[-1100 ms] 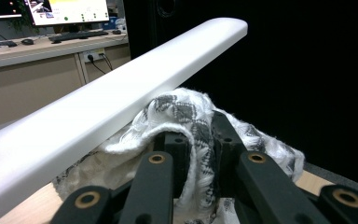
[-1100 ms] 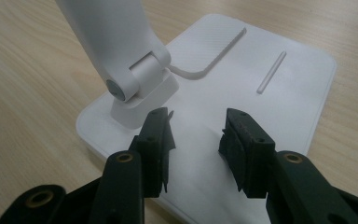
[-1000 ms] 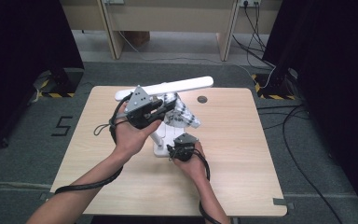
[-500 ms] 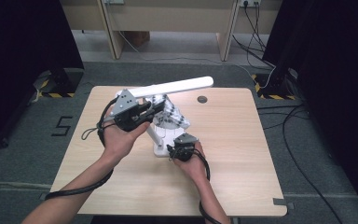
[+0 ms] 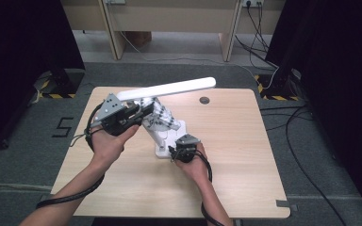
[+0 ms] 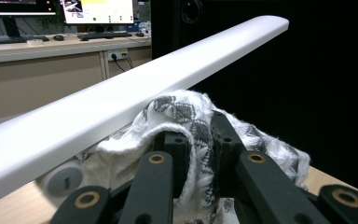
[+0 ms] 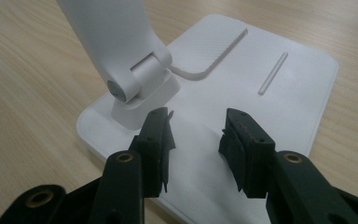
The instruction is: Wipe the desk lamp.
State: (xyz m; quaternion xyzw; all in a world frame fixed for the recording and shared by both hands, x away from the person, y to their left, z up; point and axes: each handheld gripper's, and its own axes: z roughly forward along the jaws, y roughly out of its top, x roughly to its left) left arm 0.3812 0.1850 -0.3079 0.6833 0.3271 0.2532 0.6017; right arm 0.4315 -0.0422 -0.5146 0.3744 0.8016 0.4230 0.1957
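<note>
A white desk lamp stands mid-table, its flat base [image 5: 179, 128] under a long light bar [image 5: 169, 88]. My left gripper [image 5: 141, 110] is shut on a white-and-grey patterned cloth [image 5: 162, 117], just under the bar's left part. In the left gripper view the cloth [image 6: 191, 112] bunches between the jaws of my left gripper [image 6: 198, 140] against the underside of the bar [image 6: 121, 102]. My right gripper [image 5: 175, 150] rests at the base's near edge. Its own view shows my right gripper [image 7: 198, 135] open, jaws apart over the base [image 7: 270, 60], beside the arm's hinge [image 7: 135, 74].
The wooden table [image 5: 245, 155] has a round cable hole [image 5: 204, 100] at its far side. A long desk [image 5: 169, 19] stands behind it, and cables [image 5: 283, 117] trail on the floor at right. Monitors [image 6: 98, 9] sit on the desk.
My left gripper has slid leftward along the underside of the light bar, taking the cloth with it. The right gripper has stayed on the lamp base.
</note>
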